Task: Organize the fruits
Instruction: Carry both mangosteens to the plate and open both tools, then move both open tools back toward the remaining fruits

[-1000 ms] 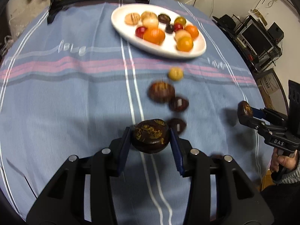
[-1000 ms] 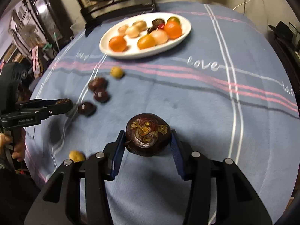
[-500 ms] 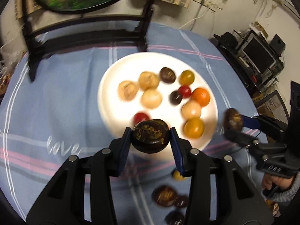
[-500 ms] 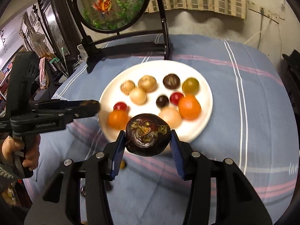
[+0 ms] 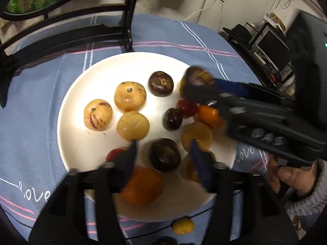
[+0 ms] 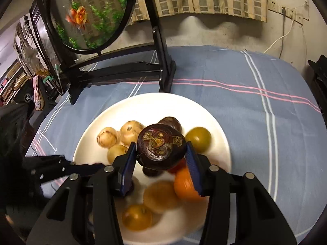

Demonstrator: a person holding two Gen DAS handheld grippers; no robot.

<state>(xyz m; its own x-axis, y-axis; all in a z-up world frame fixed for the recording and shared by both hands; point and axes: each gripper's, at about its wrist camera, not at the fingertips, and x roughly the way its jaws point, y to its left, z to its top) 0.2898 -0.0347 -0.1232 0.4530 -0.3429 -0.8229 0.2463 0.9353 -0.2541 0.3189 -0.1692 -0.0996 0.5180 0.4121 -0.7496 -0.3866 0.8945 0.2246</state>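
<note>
Both handheld tools are showing the same build. The left gripper (image 5: pixel 163 159) is appearing as matte black plastic: two broad angular arms running up from the bottom of its own view, each carrying a round silver screw head near the joint, and each ending in a flat blue pad. The right gripper (image 6: pixel 161 159) is wearing matching blue pads (image 6: pixel 128 166) and four silver screw heads across its black arms. Seen from the left view, just right of the white plate (image 5: pixel 71 106), its black body is bearing pale raised lettering, blurred. Behind it, the right hand (image 5: pixel 290 177) is emerging from a grey ribbed knit cuff (image 5: pixel 306 202).
</note>
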